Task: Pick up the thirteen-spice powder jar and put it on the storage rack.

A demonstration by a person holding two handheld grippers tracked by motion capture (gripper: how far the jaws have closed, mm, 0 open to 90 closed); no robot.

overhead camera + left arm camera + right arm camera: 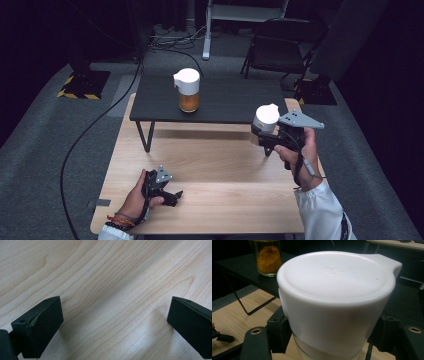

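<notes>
While the right gripper (263, 137) squeezes a jar with a white lid (337, 292), the jar hangs in the air over the right side of the light wooden table (215, 170). What is inside it is hard to see. Another jar (188, 90) stands on the small dark table (240, 100), and it holds orange powder. Down on the wood rests the left gripper (167, 192), jaws wide apart with nothing between them.
</notes>
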